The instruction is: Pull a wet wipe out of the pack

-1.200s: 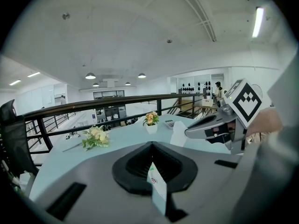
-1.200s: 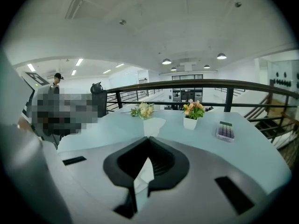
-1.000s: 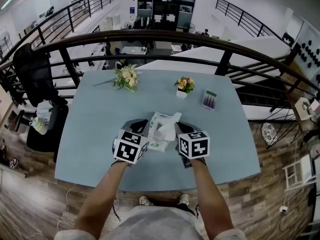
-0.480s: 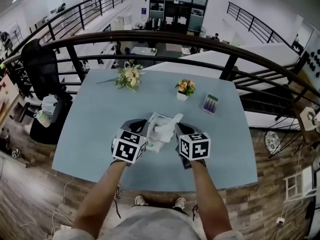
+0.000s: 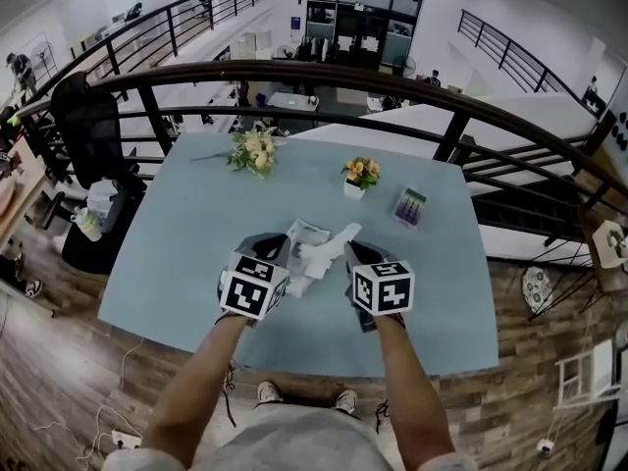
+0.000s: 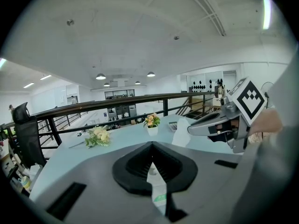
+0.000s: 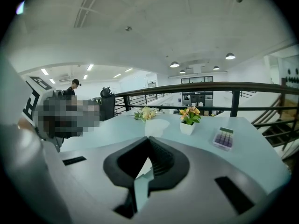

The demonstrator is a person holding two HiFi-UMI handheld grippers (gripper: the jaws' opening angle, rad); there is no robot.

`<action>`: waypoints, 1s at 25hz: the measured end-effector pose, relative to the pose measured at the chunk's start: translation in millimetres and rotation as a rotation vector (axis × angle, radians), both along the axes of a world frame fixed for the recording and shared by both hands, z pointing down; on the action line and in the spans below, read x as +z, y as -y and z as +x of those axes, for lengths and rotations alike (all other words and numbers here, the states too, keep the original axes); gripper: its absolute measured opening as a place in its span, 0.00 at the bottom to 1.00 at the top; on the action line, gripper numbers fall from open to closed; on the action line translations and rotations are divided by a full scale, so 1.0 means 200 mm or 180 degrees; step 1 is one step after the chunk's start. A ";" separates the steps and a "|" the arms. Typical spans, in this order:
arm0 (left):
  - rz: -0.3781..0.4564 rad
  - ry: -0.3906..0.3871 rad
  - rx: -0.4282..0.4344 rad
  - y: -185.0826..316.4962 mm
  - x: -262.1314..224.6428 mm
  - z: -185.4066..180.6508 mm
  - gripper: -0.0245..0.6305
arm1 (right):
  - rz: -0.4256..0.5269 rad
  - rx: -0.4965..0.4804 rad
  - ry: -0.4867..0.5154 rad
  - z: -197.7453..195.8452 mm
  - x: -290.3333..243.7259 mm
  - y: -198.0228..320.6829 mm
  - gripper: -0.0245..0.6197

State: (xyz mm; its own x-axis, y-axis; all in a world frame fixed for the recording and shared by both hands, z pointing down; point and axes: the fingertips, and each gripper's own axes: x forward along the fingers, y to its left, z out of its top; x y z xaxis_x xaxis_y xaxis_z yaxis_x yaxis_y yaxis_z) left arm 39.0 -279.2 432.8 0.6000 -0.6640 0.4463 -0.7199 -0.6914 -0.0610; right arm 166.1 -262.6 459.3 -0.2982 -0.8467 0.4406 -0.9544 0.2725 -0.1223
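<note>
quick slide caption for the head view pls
Left claw holds the wet wipe pack at the blue table; right claw pinches a white wipe pulled from it

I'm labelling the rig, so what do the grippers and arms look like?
The left gripper and right gripper have grey bodies and black ridged pads. Each carries a white cube with black square markers. The arms are bare below a grey short-sleeved top.

We stand on a mezzanine in an open-plan office. Under and beyond the fingers (image 5: 267,247) lies a pale blue table (image 5: 196,224). Past its far edge a black railing (image 5: 324,75) guards the drop to a lower floor of desks (image 5: 285,101). Far left of the fingers stands a black office chair (image 5: 86,126), and above them we see round ceiling lamps (image 6: 100,76).
</note>
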 end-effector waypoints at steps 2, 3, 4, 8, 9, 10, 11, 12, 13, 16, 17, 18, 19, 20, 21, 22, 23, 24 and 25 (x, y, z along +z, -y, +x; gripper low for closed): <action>0.0002 0.0005 -0.0010 -0.01 -0.01 0.02 0.03 | 0.0004 -0.0014 -0.0002 0.02 -0.01 -0.01 0.05; 0.0003 0.0008 -0.0014 -0.02 -0.01 0.04 0.03 | 0.0007 -0.0018 -0.0002 0.04 -0.01 -0.02 0.05; 0.0006 0.0008 -0.0018 -0.03 -0.01 0.05 0.03 | 0.0011 -0.0020 -0.0003 0.05 -0.01 -0.02 0.05; 0.0016 0.0004 -0.0030 -0.04 -0.02 0.10 0.03 | 0.0031 -0.0032 -0.0004 0.11 -0.03 -0.04 0.05; 0.0018 0.0002 -0.0031 -0.04 -0.02 0.12 0.03 | 0.0038 -0.0032 -0.0003 0.12 -0.03 -0.04 0.05; 0.0021 -0.0002 -0.0031 -0.05 -0.03 0.13 0.03 | 0.0045 -0.0031 -0.0003 0.13 -0.04 -0.04 0.05; 0.0025 -0.0005 -0.0029 -0.05 -0.03 0.15 0.03 | 0.0050 -0.0029 -0.0005 0.15 -0.04 -0.04 0.05; 0.0029 -0.0005 -0.0026 -0.05 -0.03 0.16 0.03 | 0.0054 -0.0027 -0.0008 0.16 -0.04 -0.04 0.05; 0.0032 -0.0002 -0.0022 -0.05 -0.03 0.18 0.03 | 0.0058 -0.0024 -0.0012 0.18 -0.05 -0.05 0.05; 0.0047 0.0003 -0.0006 -0.05 -0.04 0.23 0.03 | 0.0071 -0.0001 -0.0007 0.24 -0.06 -0.05 0.05; 0.0051 0.0005 0.0000 -0.05 -0.05 0.25 0.03 | 0.0076 0.0012 -0.0001 0.26 -0.06 -0.06 0.05; 0.0056 0.0009 0.0007 -0.05 -0.05 0.26 0.03 | 0.0079 0.0027 0.0007 0.28 -0.06 -0.06 0.05; 0.0062 0.0012 0.0014 -0.05 -0.06 0.28 0.03 | 0.0083 0.0044 0.0014 0.30 -0.07 -0.06 0.05; 0.0069 0.0013 0.0019 -0.05 -0.07 0.29 0.03 | 0.0089 0.0061 0.0018 0.32 -0.07 -0.07 0.05; 0.0078 0.0012 0.0025 -0.05 -0.07 0.31 0.03 | 0.0097 0.0078 0.0020 0.34 -0.08 -0.07 0.05; 0.0089 0.0008 0.0033 -0.05 -0.08 0.32 0.03 | 0.0109 0.0095 0.0021 0.37 -0.09 -0.07 0.05; 0.0100 0.0004 0.0042 -0.04 -0.08 0.34 0.03 | 0.0127 0.0113 0.0023 0.39 -0.09 -0.08 0.05; 0.0111 0.0002 0.0053 -0.04 -0.09 0.36 0.03 | 0.0150 0.0131 0.0024 0.41 -0.10 -0.08 0.05; 0.0120 0.0002 0.0066 -0.04 -0.09 0.37 0.03 | 0.0174 0.0152 0.0021 0.43 -0.12 -0.08 0.05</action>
